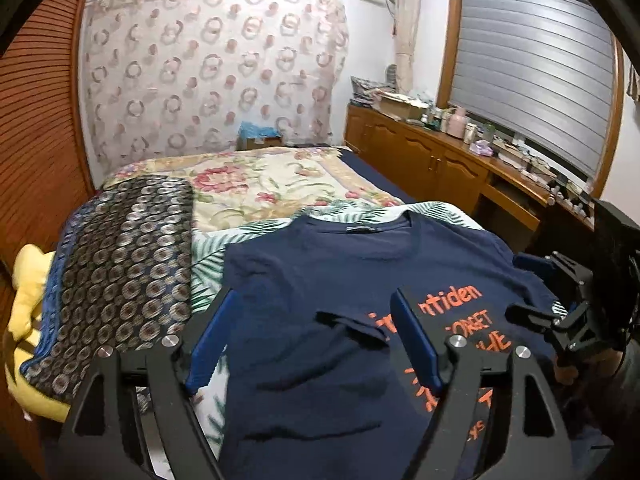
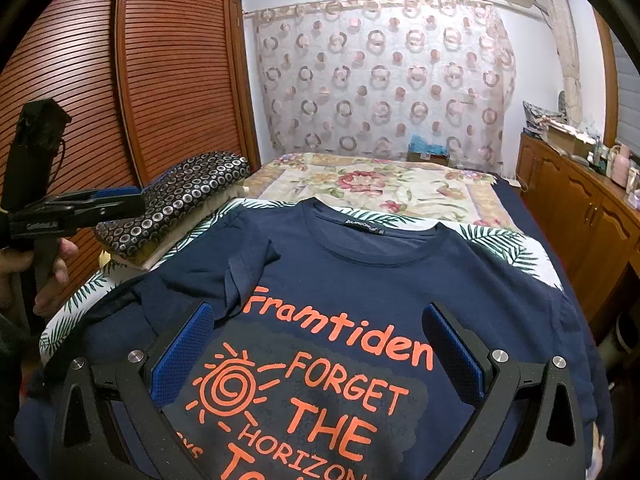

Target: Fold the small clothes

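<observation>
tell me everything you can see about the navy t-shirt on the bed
The navy t-shirt lies front up on a leaf-print sheet on the bed, collar toward the far end. It looks like soft knit cotton, with orange print reading "Framtiden FORGET THE HORIZON" and a spiral sun. One sleeve is folded in over the chest, slightly rumpled. Nothing grips it.

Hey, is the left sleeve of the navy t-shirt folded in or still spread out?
Folded in. The sleeve lies flipped over the t-shirt chest, its end touching the orange print; the other side looks spread.
</observation>
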A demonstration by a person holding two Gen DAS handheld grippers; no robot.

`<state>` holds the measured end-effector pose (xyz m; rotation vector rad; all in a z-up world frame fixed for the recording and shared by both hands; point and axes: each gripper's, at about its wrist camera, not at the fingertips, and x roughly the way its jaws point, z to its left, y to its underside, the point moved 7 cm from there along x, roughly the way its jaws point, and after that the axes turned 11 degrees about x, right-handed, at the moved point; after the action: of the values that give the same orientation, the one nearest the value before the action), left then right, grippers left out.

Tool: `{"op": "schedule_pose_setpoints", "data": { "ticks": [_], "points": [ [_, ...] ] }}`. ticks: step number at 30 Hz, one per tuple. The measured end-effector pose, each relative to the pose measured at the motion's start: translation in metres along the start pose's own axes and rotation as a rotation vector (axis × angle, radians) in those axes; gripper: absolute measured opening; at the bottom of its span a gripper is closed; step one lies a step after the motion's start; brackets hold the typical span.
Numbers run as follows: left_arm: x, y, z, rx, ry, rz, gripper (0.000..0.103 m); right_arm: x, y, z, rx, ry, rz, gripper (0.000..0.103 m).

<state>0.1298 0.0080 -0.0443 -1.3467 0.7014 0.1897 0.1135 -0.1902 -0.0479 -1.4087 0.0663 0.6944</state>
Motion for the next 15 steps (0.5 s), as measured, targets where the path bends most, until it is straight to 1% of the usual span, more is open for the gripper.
{"op": "schedule_pose_setpoints", "data": {
  "ticks": [3, 5, 7, 9, 11, 13, 15],
  "points": [
    [-0.008, 0.006, 0.007, -0.006, -0.052, -0.020, 0.079, 0.003, -0.004, -0.002, -0.040, -0.003, 0.002, 0.103],
    [-0.015, 0.013, 0.012, -0.024, -0.072, -0.033, 0.079, 0.007, -0.006, 0.003, -0.062, -0.022, 0.010, 0.099],
    [-0.021, 0.019, 0.017, -0.041, -0.085, -0.048, 0.079, 0.011, -0.009, 0.010, -0.092, -0.050, 0.021, 0.088],
    [-0.026, 0.027, 0.020, -0.054, -0.100, -0.058, 0.079, 0.015, -0.011, 0.017, -0.125, -0.079, 0.022, 0.081],
    [-0.028, 0.032, 0.023, -0.064, -0.111, -0.057, 0.079, 0.021, -0.015, 0.021, -0.153, -0.099, 0.021, 0.074],
    [-0.029, 0.039, 0.026, -0.072, -0.120, -0.055, 0.079, 0.027, -0.018, 0.023, -0.171, -0.122, 0.029, 0.063],
    [-0.030, 0.046, 0.028, -0.082, -0.130, -0.050, 0.079, 0.039, -0.020, 0.025, -0.184, -0.143, 0.042, 0.057]
  ]
}}
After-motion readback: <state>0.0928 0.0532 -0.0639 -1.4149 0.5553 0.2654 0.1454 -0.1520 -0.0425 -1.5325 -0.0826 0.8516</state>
